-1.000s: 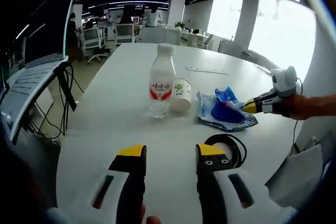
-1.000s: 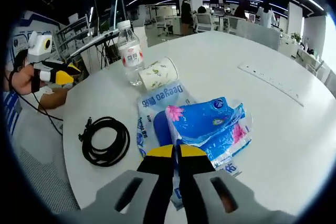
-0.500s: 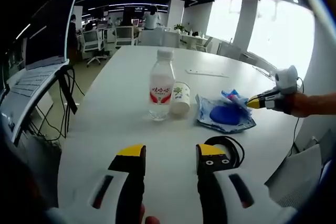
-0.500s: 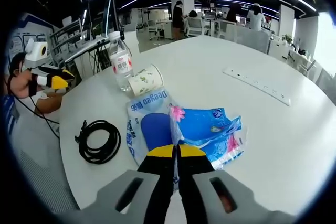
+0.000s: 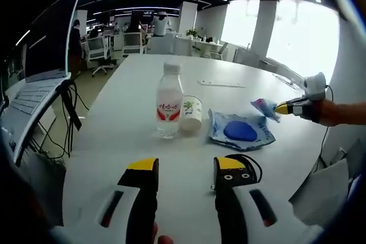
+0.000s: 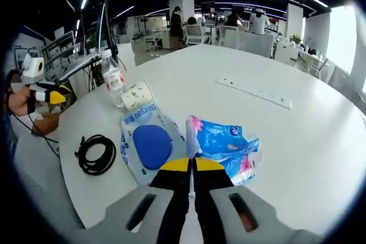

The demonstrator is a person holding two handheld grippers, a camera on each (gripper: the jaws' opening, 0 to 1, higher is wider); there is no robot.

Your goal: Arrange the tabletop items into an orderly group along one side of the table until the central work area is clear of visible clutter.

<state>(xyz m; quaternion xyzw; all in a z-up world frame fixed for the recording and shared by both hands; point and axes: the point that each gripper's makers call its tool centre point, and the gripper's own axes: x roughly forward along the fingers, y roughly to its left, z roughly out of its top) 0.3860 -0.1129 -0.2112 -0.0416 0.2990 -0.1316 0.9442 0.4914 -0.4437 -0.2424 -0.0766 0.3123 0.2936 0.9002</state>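
Right claw (image 6: pixel 191 167) pressed together on the near edge of the tissue pack (image 6: pixel 222 146) – pack hangs off the tips, lifted clear of the counter (image 6: pixel 297 135); its long axis runs away from the claw, up and to the right in the right gripper view. In the left gripper view the same pack (image 5: pixel 264 107) shows as a small blue bundle at the tips of the right claw (image 5: pixel 281 107).

Left claw (image 5: pixel 187 167) spread, holding nothing, hovering over the near counter edge.

Still in the middle: bottle (image 5: pixel 169 106) upright, cup (image 5: pixel 191 111) on its side just beside it, mouth pointing toward the left claw, flat wipes pack (image 6: pixel 147 144) with a blue oval, cable coil (image 6: pixel 94 154) nearest the edge.

Judgement: the pack is mid-carry and needs setting down along one side – the bottle/cup end looks a natural line. Left claw is nearer the coil and bottle, so those would fall to it. A power strip (image 6: pixel 253 91) lies well apart.
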